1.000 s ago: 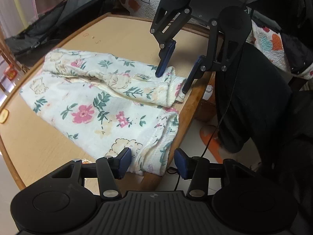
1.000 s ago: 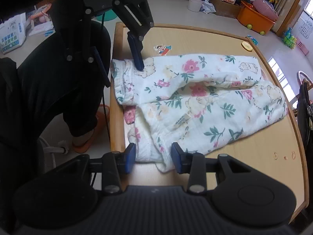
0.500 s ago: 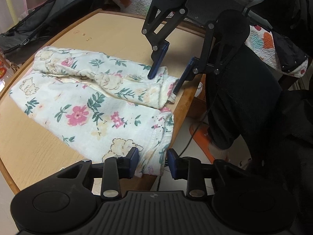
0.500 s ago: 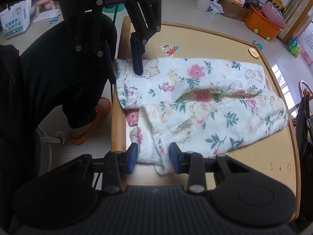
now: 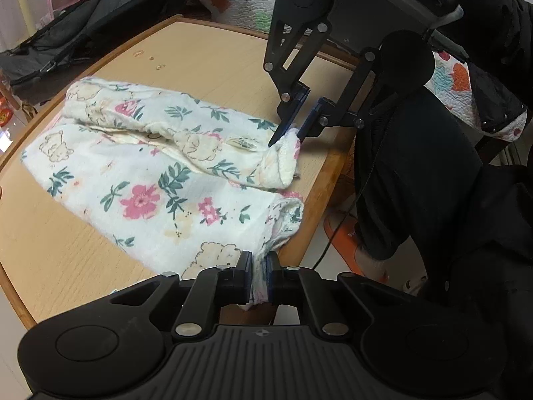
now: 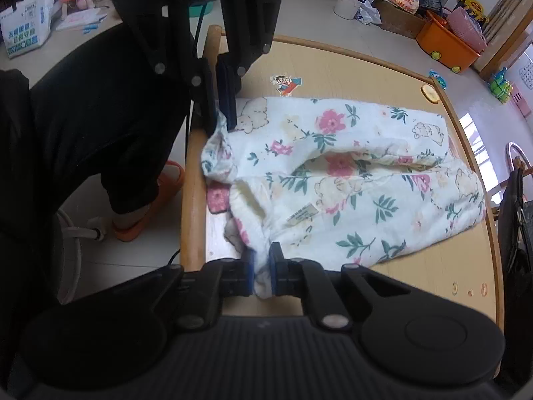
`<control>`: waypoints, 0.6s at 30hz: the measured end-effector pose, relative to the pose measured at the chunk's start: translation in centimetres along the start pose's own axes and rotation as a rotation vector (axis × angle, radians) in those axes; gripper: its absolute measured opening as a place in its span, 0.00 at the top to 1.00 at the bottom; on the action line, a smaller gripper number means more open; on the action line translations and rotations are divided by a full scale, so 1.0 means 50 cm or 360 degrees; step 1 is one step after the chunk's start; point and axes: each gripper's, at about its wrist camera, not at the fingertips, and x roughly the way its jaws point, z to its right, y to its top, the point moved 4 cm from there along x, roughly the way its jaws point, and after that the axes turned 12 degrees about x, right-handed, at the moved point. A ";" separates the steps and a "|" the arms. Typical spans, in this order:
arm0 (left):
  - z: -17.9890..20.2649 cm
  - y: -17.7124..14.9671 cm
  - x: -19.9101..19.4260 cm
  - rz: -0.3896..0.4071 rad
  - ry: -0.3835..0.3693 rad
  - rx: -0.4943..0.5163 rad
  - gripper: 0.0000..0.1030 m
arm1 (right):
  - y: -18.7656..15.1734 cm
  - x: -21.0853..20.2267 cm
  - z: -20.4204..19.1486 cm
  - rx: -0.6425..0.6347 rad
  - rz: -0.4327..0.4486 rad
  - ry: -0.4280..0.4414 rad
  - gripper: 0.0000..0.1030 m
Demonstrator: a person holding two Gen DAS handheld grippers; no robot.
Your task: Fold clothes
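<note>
Now floral garment (image 5: 160, 180), both tongs closing on edge

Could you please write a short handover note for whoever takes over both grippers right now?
Left gripper: jaws closing, pads already pinching one corner of the floral garment at the table's near edge.
Right gripper: jaws closing too, pinching the other near corner.
The garment lies flat across the table, its two legs side by side, running away from the person.
Done: both near corners gripped.
Left: nothing is folded over yet; probably lift both corners together and carry them toward the far end.
</note>
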 end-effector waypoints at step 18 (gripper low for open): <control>-0.058 0.047 -0.071 0.0185 0.0120 -0.0018 0.92 | 0.046 -0.057 0.052 0.0124 0.0017 0.0149 0.92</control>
